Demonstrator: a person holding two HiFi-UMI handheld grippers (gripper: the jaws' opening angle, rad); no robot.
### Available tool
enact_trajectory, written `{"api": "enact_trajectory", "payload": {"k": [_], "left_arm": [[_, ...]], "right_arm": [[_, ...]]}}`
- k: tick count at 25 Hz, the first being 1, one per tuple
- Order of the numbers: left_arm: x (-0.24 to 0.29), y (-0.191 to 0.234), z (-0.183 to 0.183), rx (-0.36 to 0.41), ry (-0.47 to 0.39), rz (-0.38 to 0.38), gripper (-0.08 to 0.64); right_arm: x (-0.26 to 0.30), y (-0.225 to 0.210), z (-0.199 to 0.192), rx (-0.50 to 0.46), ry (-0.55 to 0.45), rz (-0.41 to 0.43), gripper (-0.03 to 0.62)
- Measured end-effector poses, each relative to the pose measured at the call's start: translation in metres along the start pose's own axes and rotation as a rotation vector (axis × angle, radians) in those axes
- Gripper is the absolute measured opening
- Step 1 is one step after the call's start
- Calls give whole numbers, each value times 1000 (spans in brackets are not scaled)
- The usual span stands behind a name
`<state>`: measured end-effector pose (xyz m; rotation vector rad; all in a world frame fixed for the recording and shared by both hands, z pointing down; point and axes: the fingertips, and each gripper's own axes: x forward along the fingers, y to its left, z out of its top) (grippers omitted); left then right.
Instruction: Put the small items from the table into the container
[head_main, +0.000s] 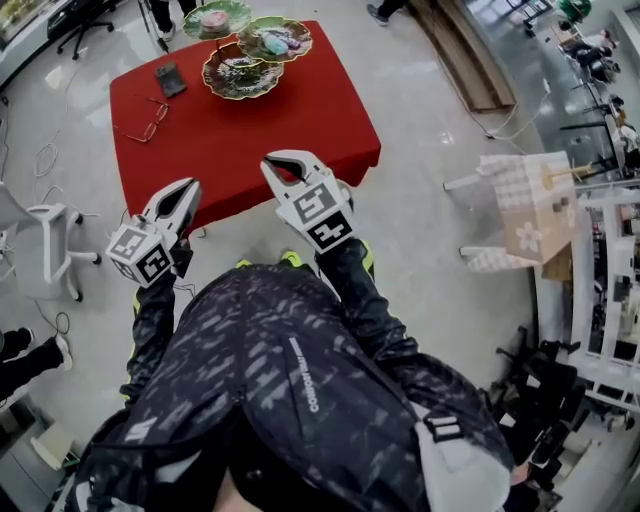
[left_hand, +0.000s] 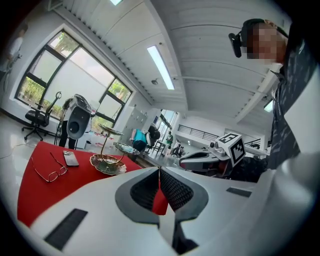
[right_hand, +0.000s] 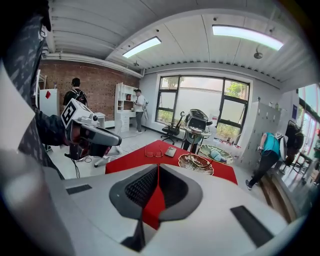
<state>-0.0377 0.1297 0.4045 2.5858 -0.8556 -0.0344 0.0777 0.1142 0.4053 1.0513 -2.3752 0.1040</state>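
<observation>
A red table (head_main: 300, 110) stands ahead of me. On it lie a pair of glasses (head_main: 148, 125) and a dark phone (head_main: 170, 79). At its far edge stands a tiered stand of leaf-shaped dishes (head_main: 243, 72) with a few small things in the upper dishes. My left gripper (head_main: 190, 186) hangs shut and empty over the floor just short of the table's near edge. My right gripper (head_main: 276, 163), also shut and empty, reaches just over that edge. From the left gripper view the glasses (left_hand: 50, 172), phone (left_hand: 71, 158) and stand (left_hand: 106, 164) lie ahead on the left.
A white chair (head_main: 45, 250) stands on the floor at the left, with cables around it. At the right are a beige checked cabinet (head_main: 530, 205) and metal racks (head_main: 600, 300). An office chair (head_main: 85, 20) and people stand beyond the table.
</observation>
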Motion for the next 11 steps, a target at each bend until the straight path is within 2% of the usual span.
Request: {"api": "enact_trajectory", "payload": {"k": [11], "left_arm": [[-2, -15, -2, 16, 10, -6, 14]], "right_arm": [[-5, 6, 4, -33, -6, 22, 20]]}}
